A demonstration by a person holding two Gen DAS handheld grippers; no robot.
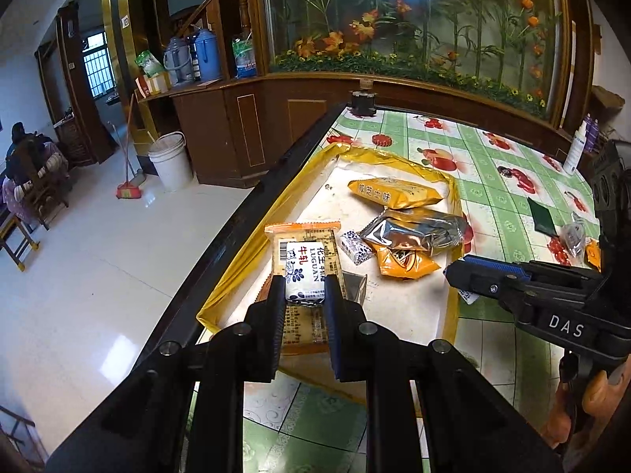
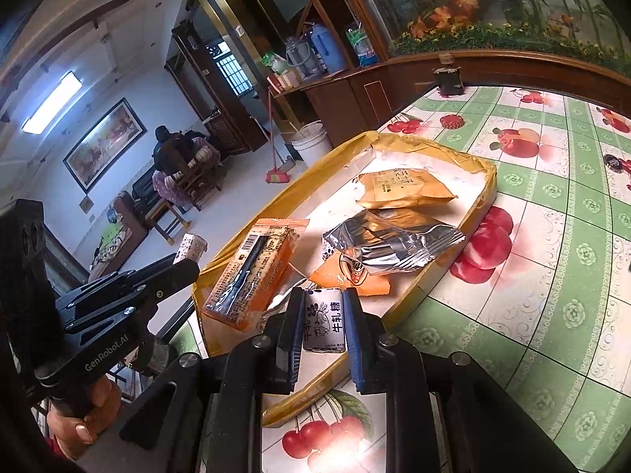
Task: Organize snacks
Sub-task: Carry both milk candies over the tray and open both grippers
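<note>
A shallow tray with yellow taped rim (image 1: 394,157) (image 2: 483,197) lies on the table and holds several snacks. My left gripper (image 1: 305,282) is shut on a white nougat candy (image 1: 304,274), held above an orange wafer pack (image 1: 303,236) at the tray's near left. My right gripper (image 2: 323,299) is shut on another white nougat candy (image 2: 324,321) over the tray's near edge. In the tray lie a yellow pack (image 1: 394,193) (image 2: 402,187), a silver pack (image 1: 418,230) (image 2: 390,242), an orange packet (image 1: 406,262) (image 2: 347,276) and a small wrapped candy (image 1: 356,246).
The table has a green-and-white fruit-pattern cloth (image 2: 552,276), its dark left edge (image 1: 236,228) dropping to a tiled floor. A white spray bottle (image 1: 575,149), a dark green card (image 1: 542,216) and small wrappers (image 1: 575,236) lie at the right. A dark jar (image 2: 449,77) stands at the far end.
</note>
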